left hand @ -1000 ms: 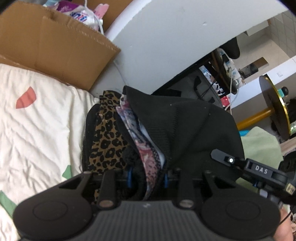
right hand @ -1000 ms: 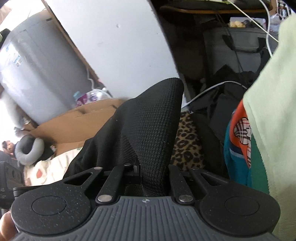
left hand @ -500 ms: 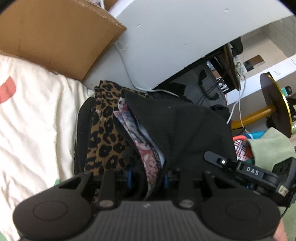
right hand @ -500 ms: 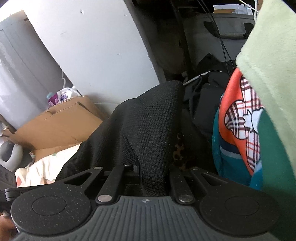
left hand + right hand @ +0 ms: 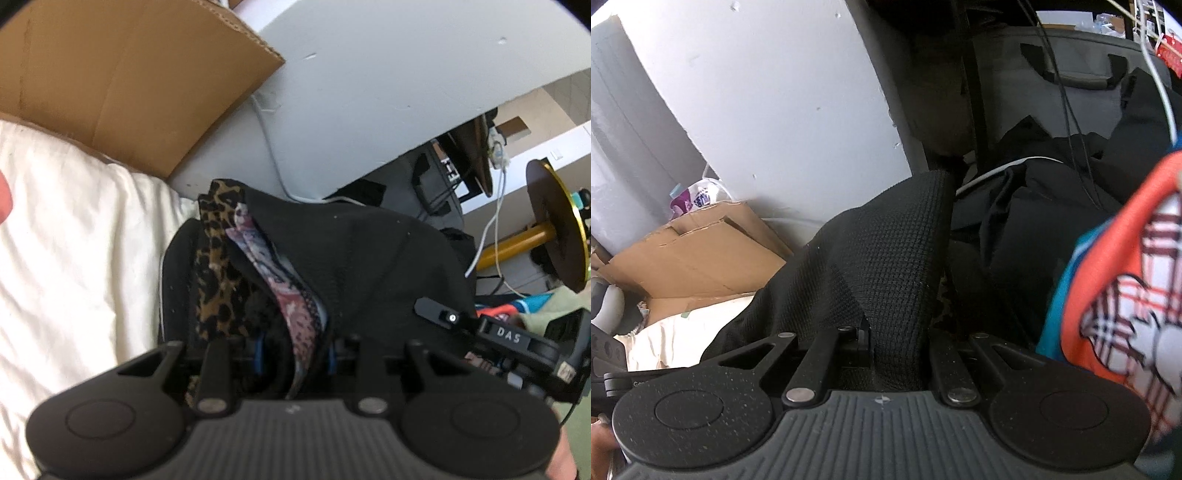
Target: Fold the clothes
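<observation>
We held a stack of clothes (image 5: 266, 280) up: our left gripper (image 5: 293, 360) pinched its layers, our right gripper (image 5: 897, 354) pinched the black top (image 5: 882, 254). At 9 o'clock lay the bed (image 5: 74, 240). The stack looked folded; putting it down seemed left.

A bed with a cream quilted cover (image 5: 74, 236) carries the things. The cover has a red shape at its left edge and is wrinkled. On its right part lies a stack of folded clothes (image 5: 258, 280): a leopard-print piece, a pink patterned piece and a black knit piece on top. A flat brown cardboard (image 5: 122, 74) rests at the far edge of the cover.
</observation>
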Action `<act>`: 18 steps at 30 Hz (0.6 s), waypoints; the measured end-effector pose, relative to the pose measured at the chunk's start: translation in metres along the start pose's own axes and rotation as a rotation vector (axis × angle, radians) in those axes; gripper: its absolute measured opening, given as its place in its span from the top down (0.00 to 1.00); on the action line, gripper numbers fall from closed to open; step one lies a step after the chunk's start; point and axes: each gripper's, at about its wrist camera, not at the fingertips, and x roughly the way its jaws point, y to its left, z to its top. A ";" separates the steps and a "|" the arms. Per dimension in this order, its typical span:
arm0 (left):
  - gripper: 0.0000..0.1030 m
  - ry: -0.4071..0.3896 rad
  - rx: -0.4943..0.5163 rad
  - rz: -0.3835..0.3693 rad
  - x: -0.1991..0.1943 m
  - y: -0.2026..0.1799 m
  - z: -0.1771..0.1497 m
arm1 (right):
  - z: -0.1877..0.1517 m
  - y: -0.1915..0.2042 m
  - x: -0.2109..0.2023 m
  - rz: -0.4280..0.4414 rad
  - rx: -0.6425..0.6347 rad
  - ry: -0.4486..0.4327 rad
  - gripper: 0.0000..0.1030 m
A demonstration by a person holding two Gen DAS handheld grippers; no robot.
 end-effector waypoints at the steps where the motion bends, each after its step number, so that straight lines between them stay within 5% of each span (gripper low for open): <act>1: 0.69 0.002 0.007 0.004 0.003 0.001 0.003 | 0.002 -0.001 0.005 -0.001 -0.002 0.004 0.93; 10: 0.69 0.011 0.038 0.050 0.028 0.005 0.021 | 0.016 -0.017 0.050 -0.032 -0.025 0.055 0.91; 18: 0.69 0.027 0.007 0.066 0.037 0.021 0.022 | 0.029 -0.024 0.080 -0.174 -0.076 0.109 0.71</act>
